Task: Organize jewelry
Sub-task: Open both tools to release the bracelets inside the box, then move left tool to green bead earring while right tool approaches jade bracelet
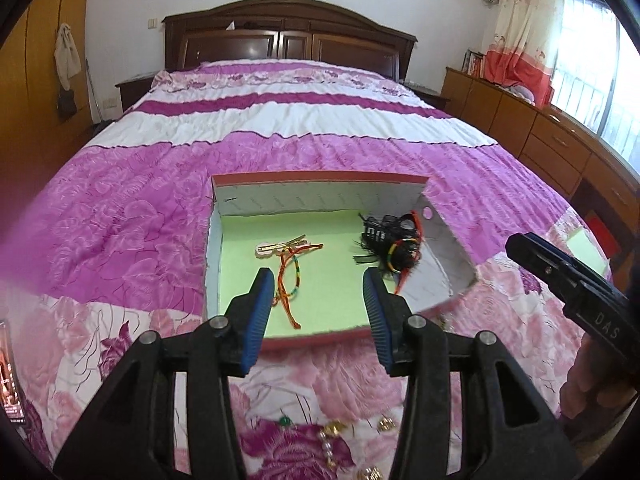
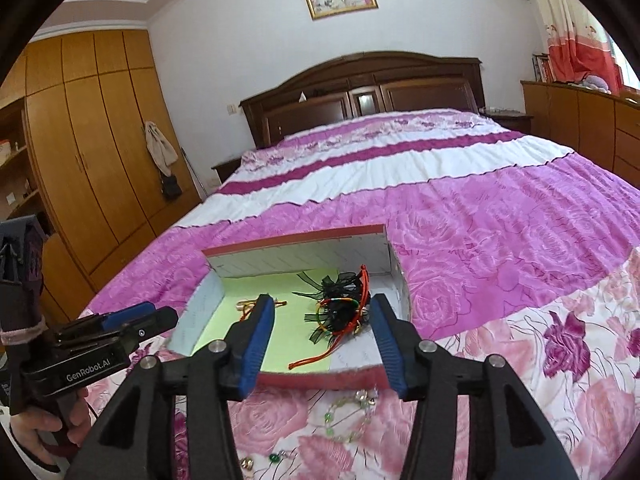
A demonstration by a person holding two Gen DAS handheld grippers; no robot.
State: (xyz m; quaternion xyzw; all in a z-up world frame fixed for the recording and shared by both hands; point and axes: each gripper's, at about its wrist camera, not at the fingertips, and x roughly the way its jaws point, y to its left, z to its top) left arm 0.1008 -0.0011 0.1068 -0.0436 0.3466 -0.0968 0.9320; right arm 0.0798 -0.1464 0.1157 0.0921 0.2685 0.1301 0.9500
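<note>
Both jaws are gaping wide, holding nothing: the left gripper [image 1: 318,280] and right gripper [image 2: 322,312] are hovering over loose beaded pieces [image 2: 352,416] on the bedspread [image 1: 120,220]. Next, one probably needs lowering and pinching, carrying into the box [image 1: 320,180] beyond, where bracelets [image 1: 296,276] and black hair accessories [image 1: 390,240] are lying.

Pink floral bedspread [image 1: 160,208], green-lined box [image 1: 320,184]

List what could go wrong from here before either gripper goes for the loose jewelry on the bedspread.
1. The green bead bracelet lies on soft quilted bedspread; open fingers may snag cloth instead.
2. The black ribbon hair clip and cords are tangled in the box; adding more may knot them.
3. The box's right wall sags outward, so pieces could slip out.
</note>
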